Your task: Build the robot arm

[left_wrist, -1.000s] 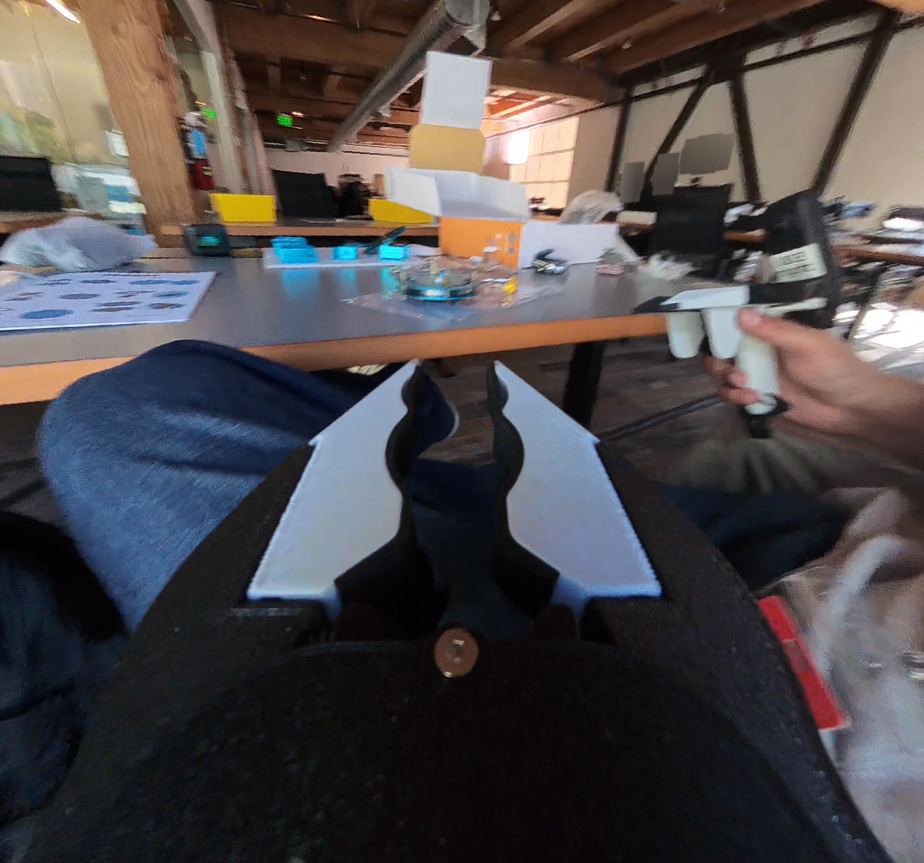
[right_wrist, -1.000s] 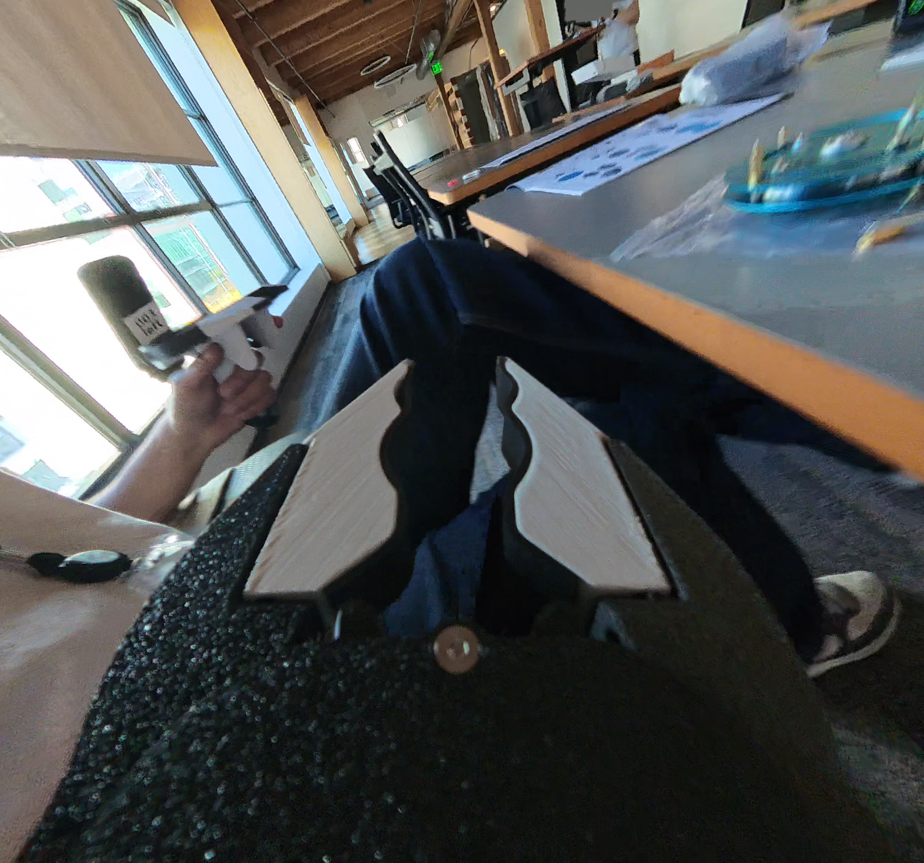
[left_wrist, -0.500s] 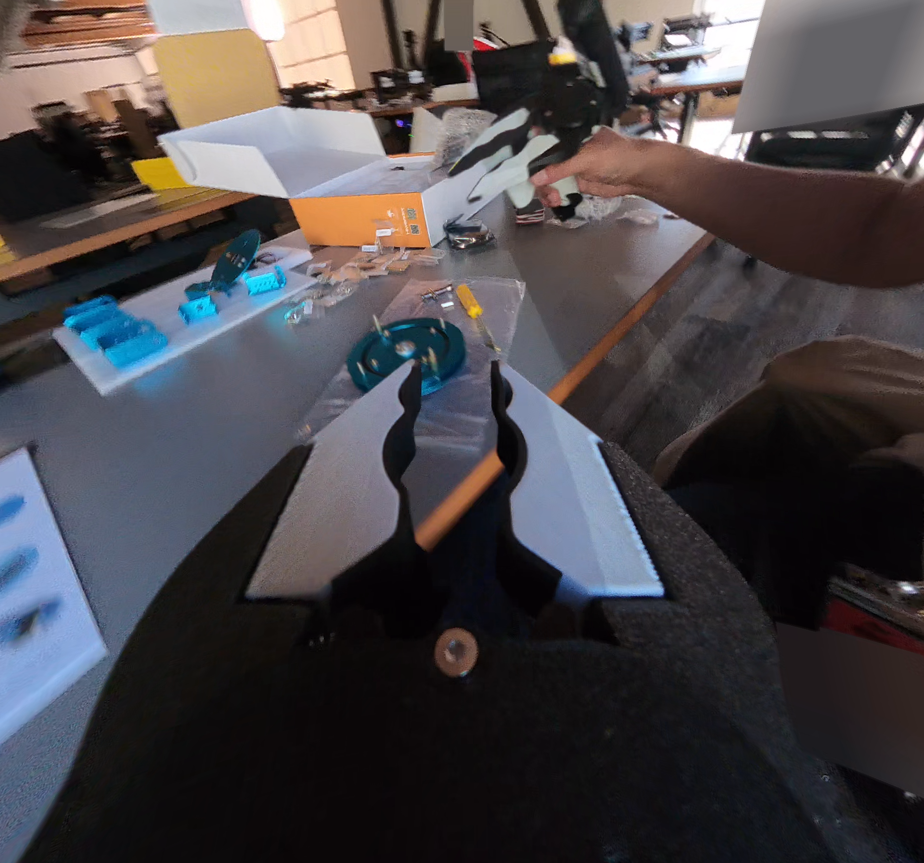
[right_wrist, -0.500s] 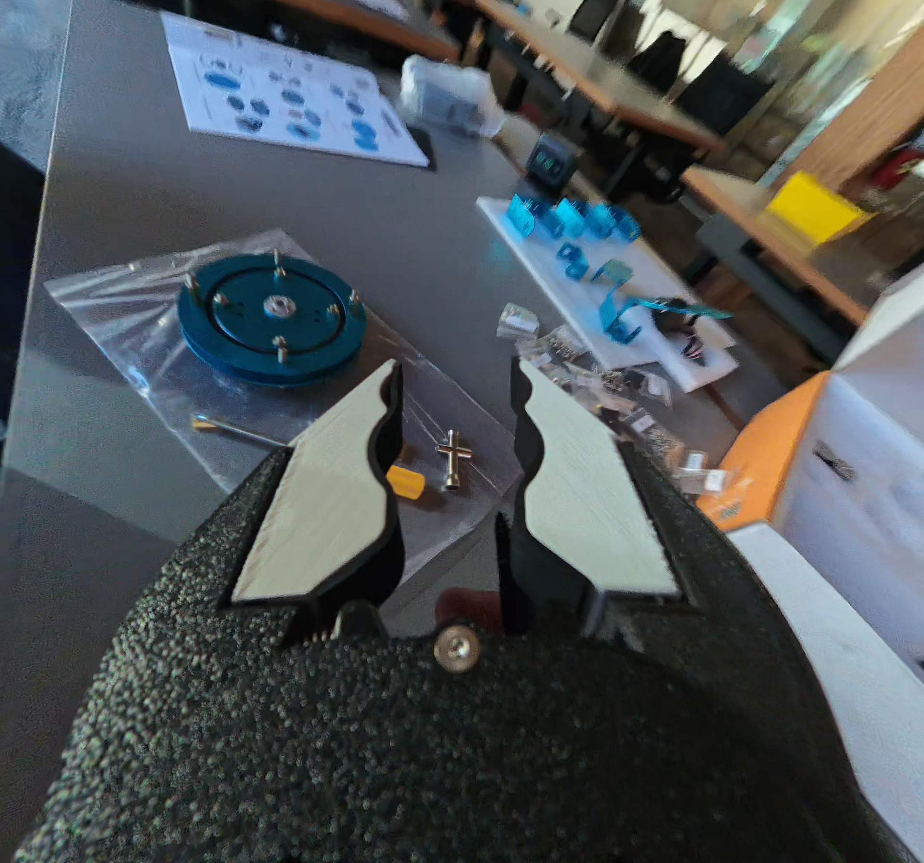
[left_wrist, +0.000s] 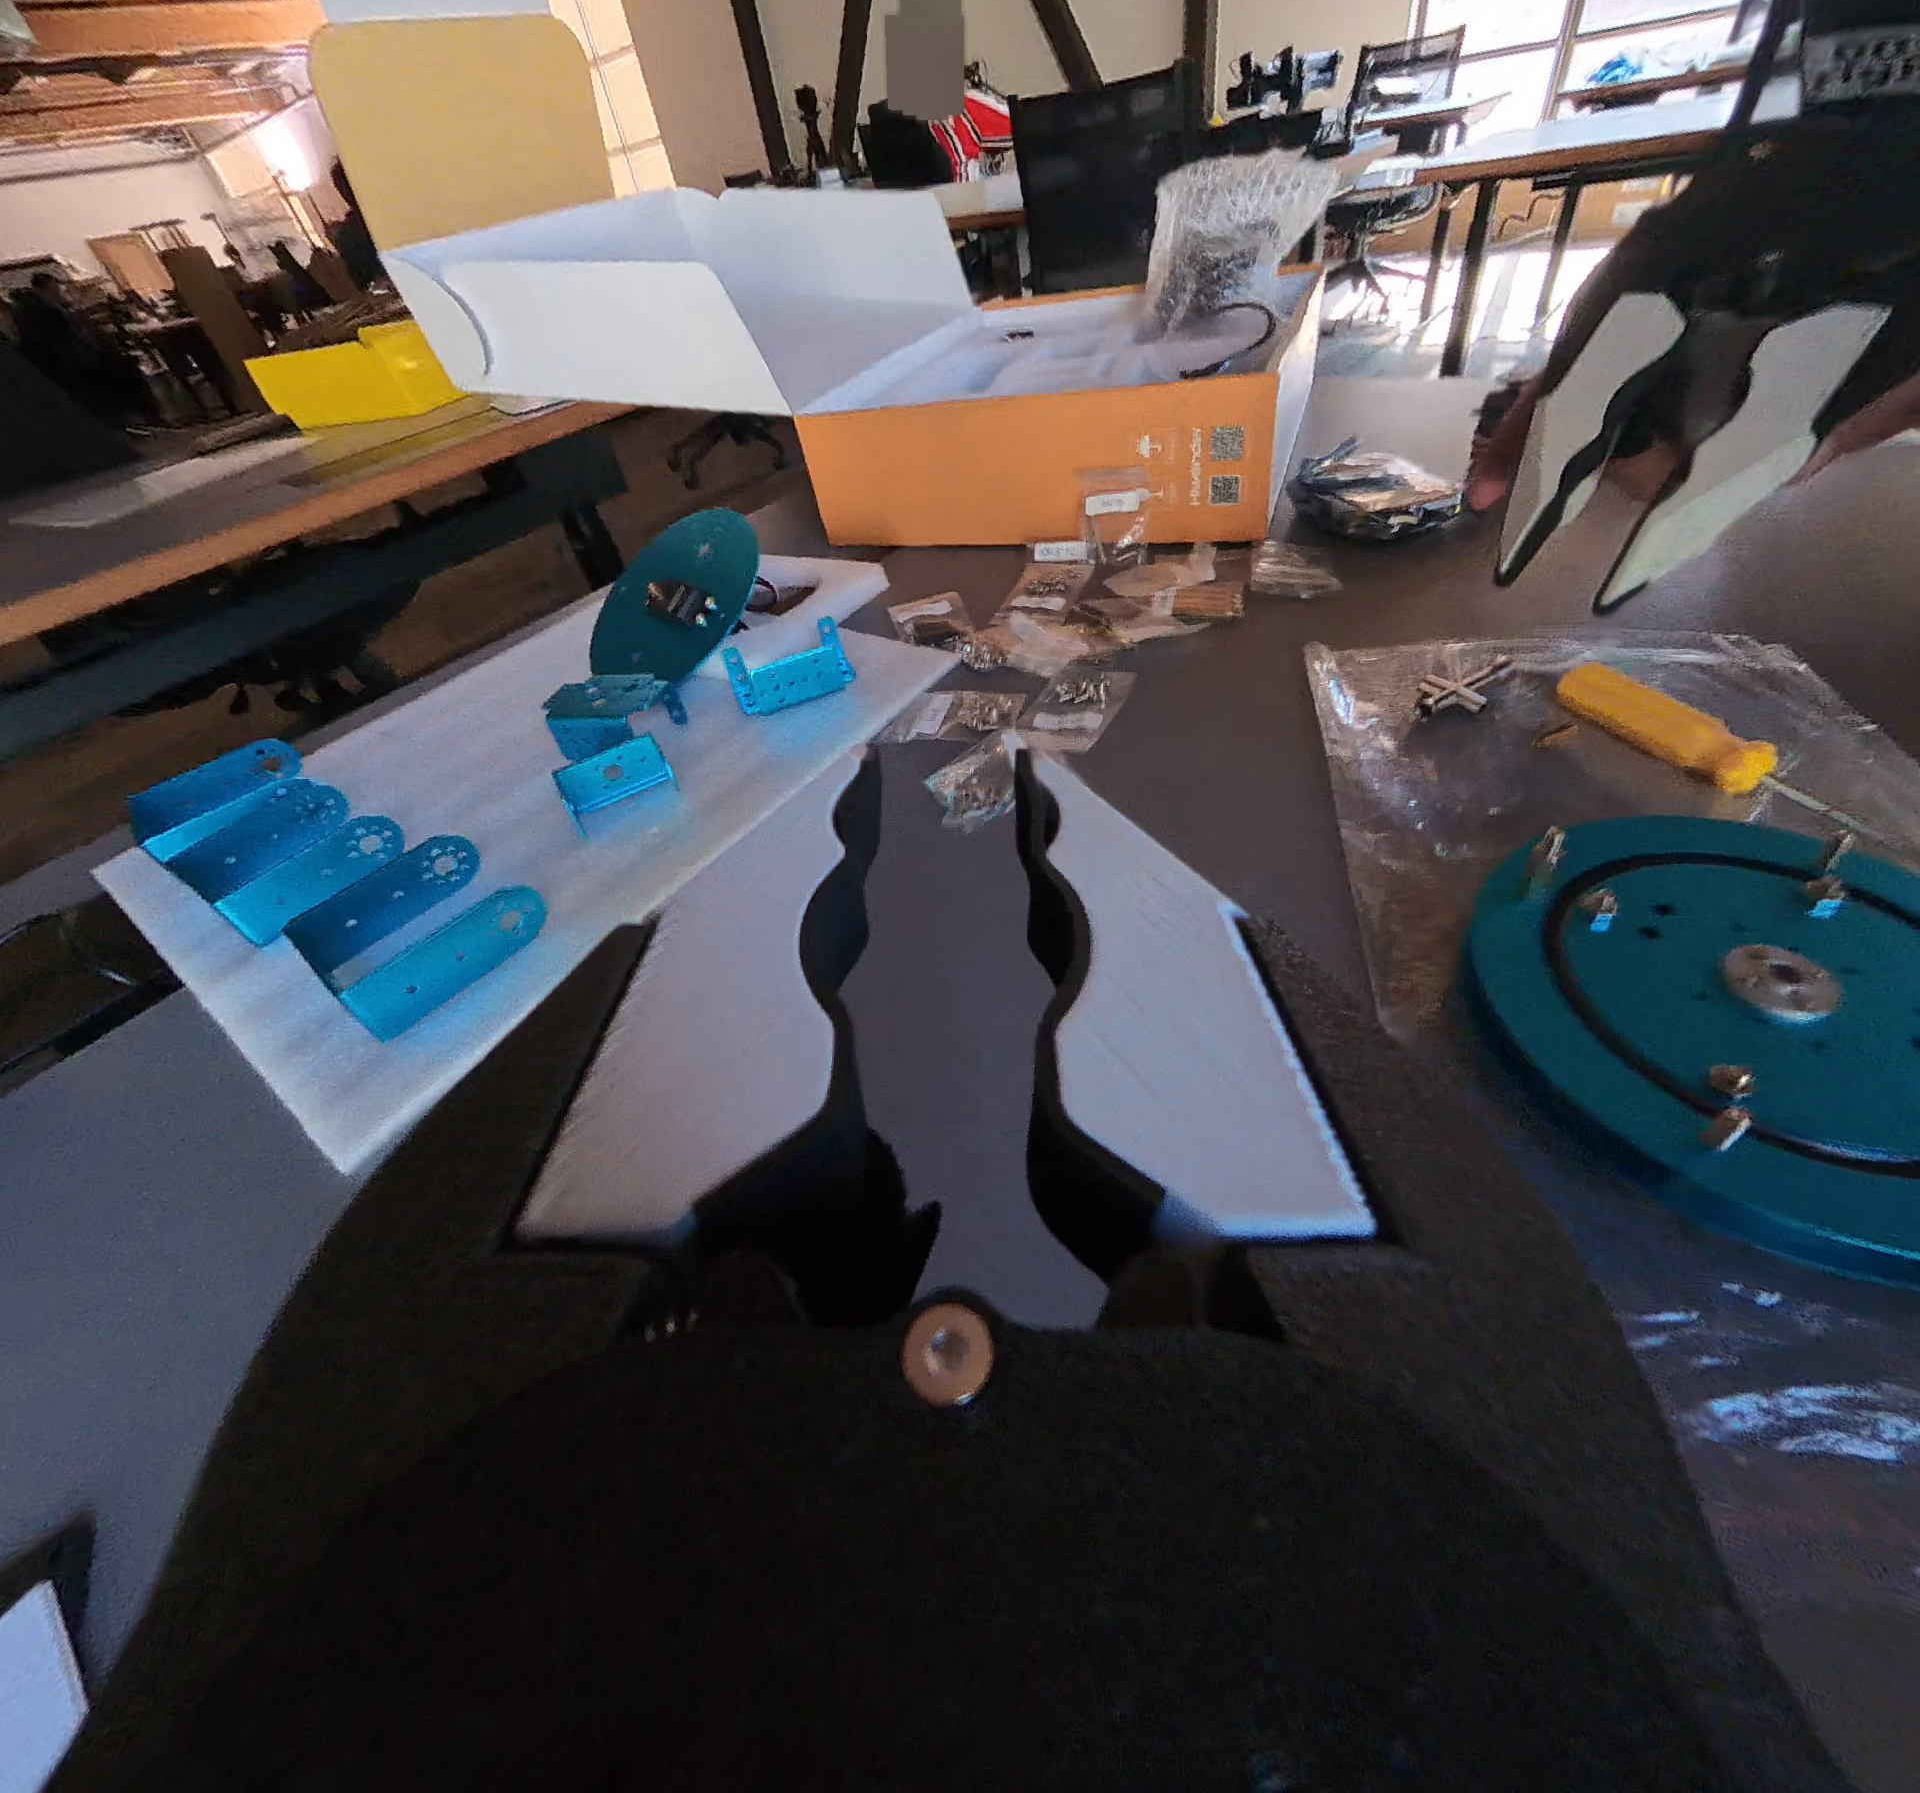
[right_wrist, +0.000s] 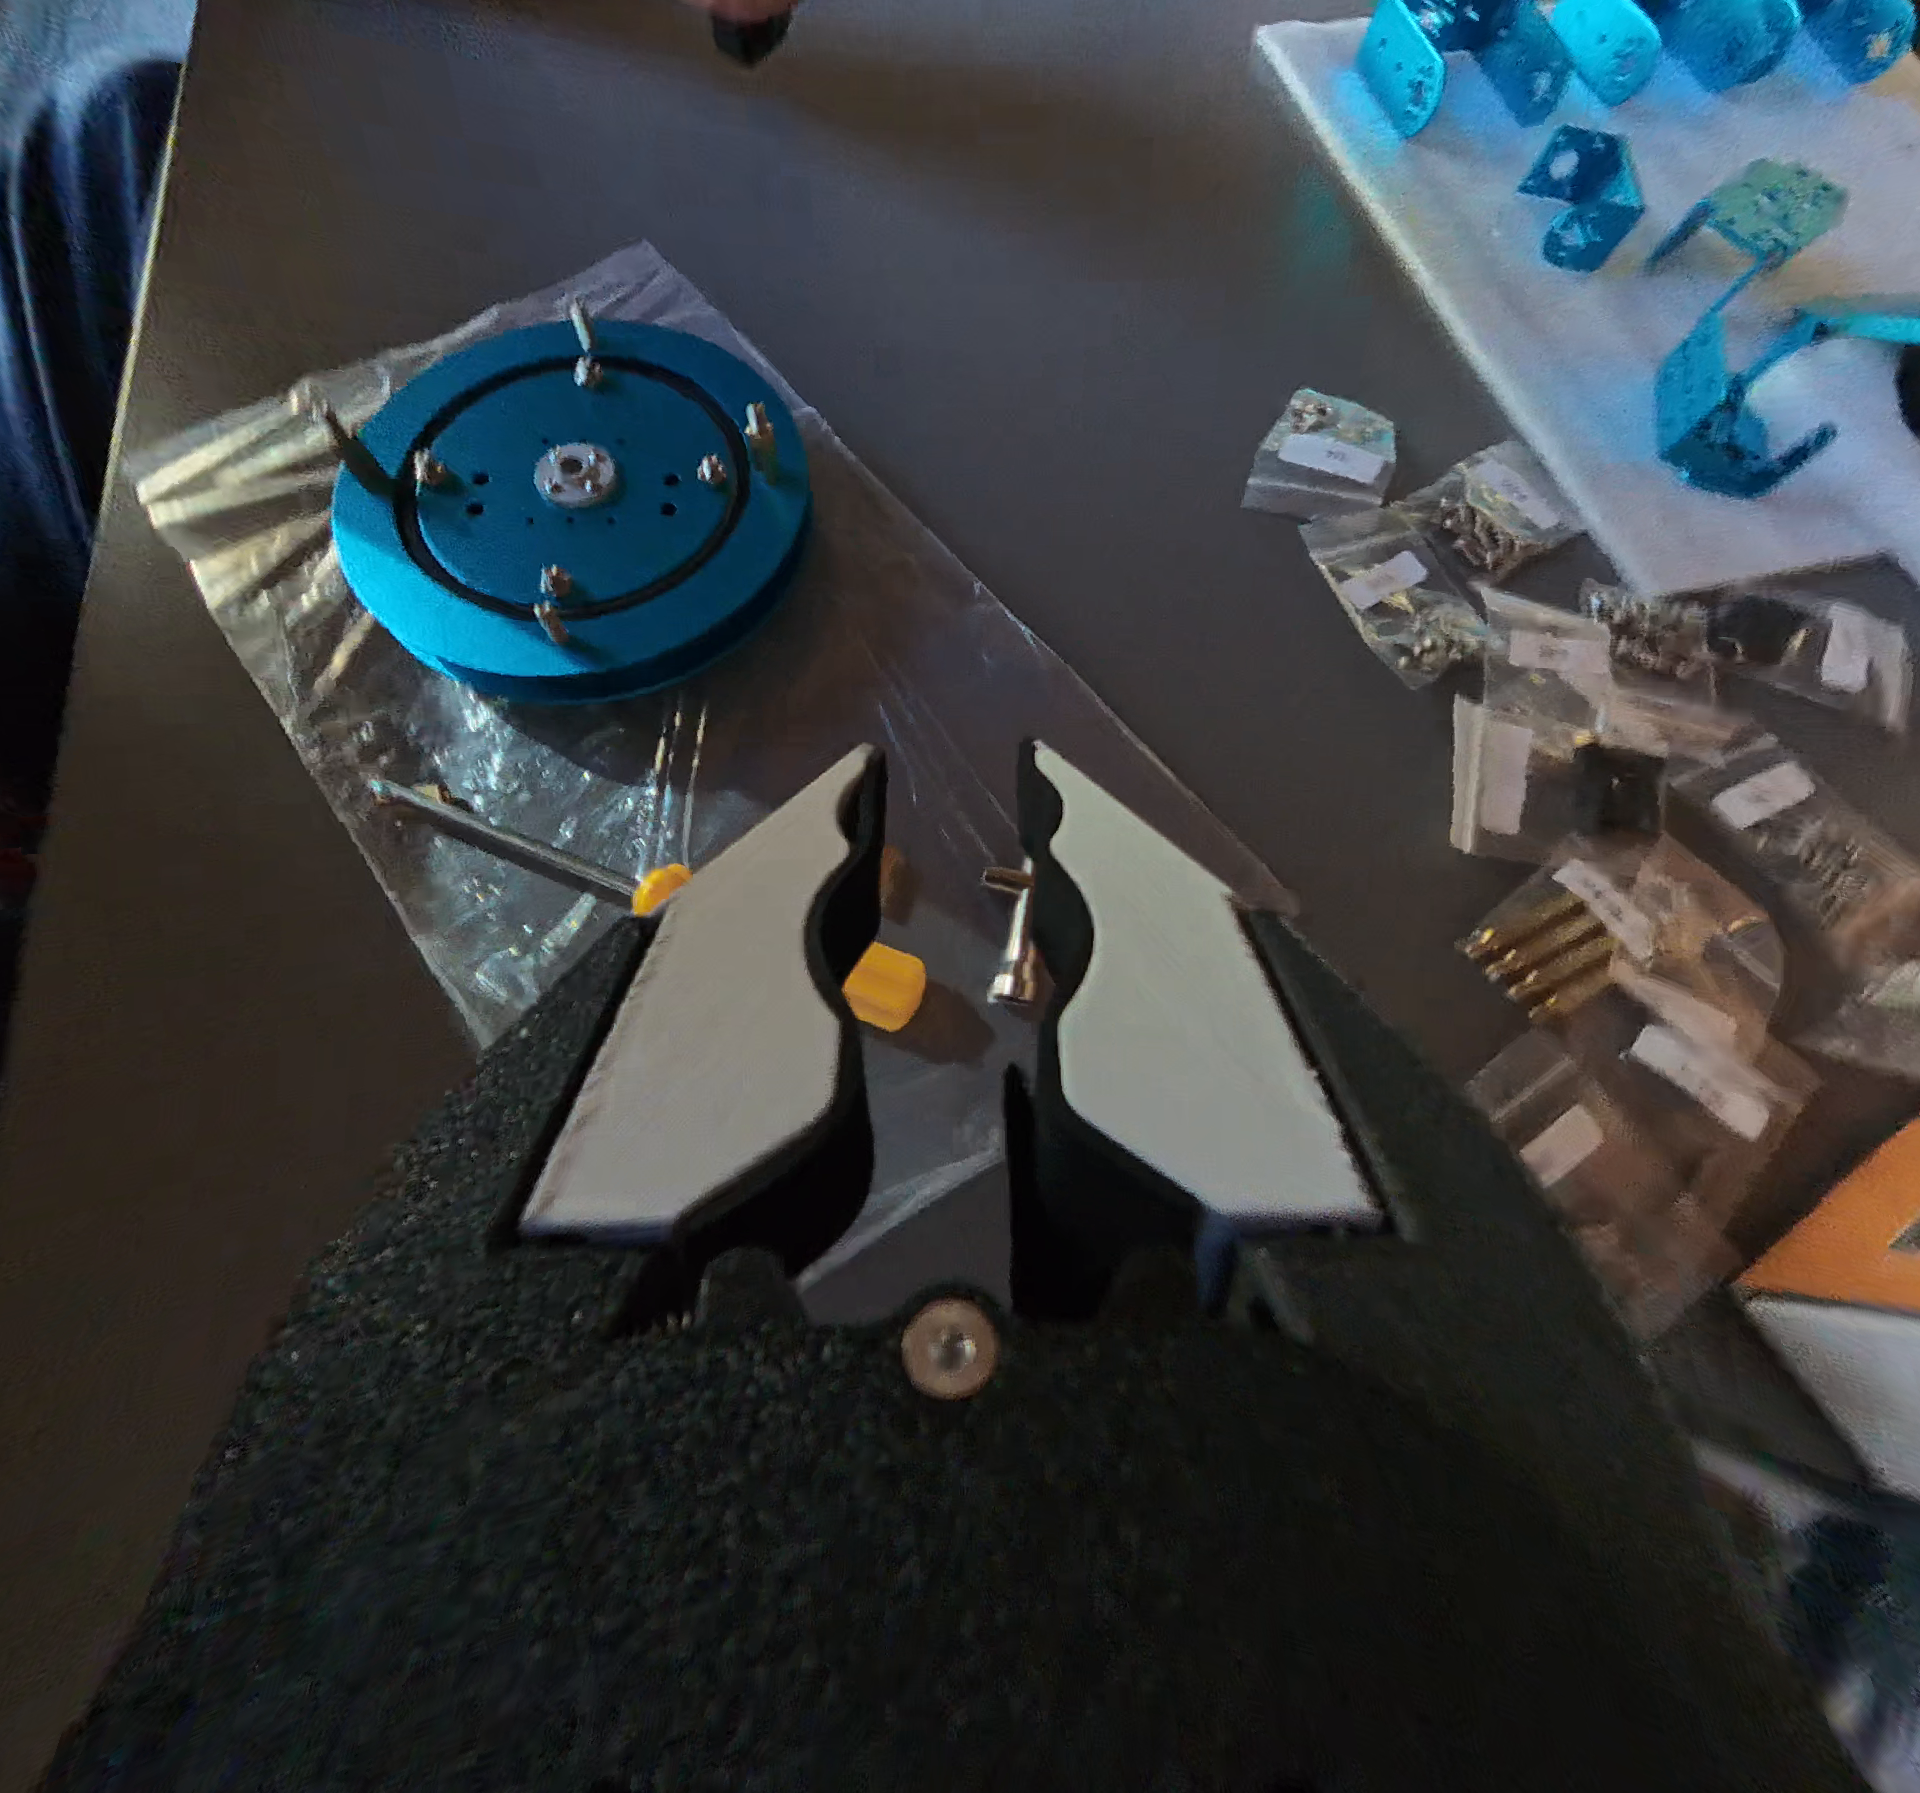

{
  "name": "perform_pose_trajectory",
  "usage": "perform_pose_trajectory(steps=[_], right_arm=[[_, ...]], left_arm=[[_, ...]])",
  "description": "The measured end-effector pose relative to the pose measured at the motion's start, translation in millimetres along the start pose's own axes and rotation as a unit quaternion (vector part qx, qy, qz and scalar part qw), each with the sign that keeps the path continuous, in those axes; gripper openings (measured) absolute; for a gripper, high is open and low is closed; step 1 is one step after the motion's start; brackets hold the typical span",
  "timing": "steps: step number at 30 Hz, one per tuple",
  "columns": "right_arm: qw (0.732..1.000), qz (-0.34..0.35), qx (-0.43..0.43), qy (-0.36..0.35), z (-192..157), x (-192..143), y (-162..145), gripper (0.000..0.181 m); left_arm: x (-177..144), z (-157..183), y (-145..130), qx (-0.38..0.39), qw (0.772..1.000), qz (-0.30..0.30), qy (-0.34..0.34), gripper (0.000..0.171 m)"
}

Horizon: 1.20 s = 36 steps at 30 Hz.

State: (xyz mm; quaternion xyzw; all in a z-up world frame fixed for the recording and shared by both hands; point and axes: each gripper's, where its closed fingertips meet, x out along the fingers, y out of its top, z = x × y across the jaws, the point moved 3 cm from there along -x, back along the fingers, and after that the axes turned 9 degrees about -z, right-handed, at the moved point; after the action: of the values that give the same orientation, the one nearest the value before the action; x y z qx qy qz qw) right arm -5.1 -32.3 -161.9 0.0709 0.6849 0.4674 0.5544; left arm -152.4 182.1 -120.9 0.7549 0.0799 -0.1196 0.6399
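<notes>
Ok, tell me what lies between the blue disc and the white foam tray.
In the right wrist view, bare grey tabletop separates the blue disc from the white foam tray, apart from the disc's clear plastic bag.

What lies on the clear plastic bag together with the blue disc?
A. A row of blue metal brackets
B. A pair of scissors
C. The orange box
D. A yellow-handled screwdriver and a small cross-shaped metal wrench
D: in the right wrist view the yellow-handled screwdriver and the small cross-shaped metal wrench rest on the clear plastic bag near the blue disc, just beyond the open right gripper.
</notes>
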Motion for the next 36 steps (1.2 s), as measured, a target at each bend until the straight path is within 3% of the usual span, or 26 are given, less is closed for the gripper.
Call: perform_pose_trajectory(steps=[3,6,10,17,23,27,31,36], right_arm=[[0.997,-0.015,0.067,0.041,-11,3,-2,0.028],[0.996,-0.059,0.061,-0.016,-7,11,-14,0.03],[0.991,-0.068,-0.003,0.112,-72,17,-3,0.027],[0.982,-0.113,-0.054,0.141,-134,36,-11,0.031],[0.973,-0.191,-0.011,0.129,-135,20,-34,0.025],[0.983,-0.157,0.007,0.094,-135,21,-23,0.027],[0.984,-0.168,-0.017,0.052,-136,30,-31,0.028],[0.988,-0.128,0.023,0.089,-133,32,-21,0.029]], left_arm=[[-7,10,-10,0.039,0.999,-0.006,0.01,0.025],[-11,18,-13,0.053,0.998,0.004,0.017,0.019],[-11,31,-8,0.067,0.998,0.01,0.002,0.02],[-15,46,-4,0.095,0.995,0.016,-0.005,0.02],[-18,47,-1,0.094,0.995,0.019,-0.008,0.02],[-14,43,-8,0.088,0.996,0.002,-0.007,0.02],[-12,45,-10,0.089,0.996,-0.005,-0.011,0.02],[-11,47,-13,0.099,0.995,-0.014,-0.014,0.02]])
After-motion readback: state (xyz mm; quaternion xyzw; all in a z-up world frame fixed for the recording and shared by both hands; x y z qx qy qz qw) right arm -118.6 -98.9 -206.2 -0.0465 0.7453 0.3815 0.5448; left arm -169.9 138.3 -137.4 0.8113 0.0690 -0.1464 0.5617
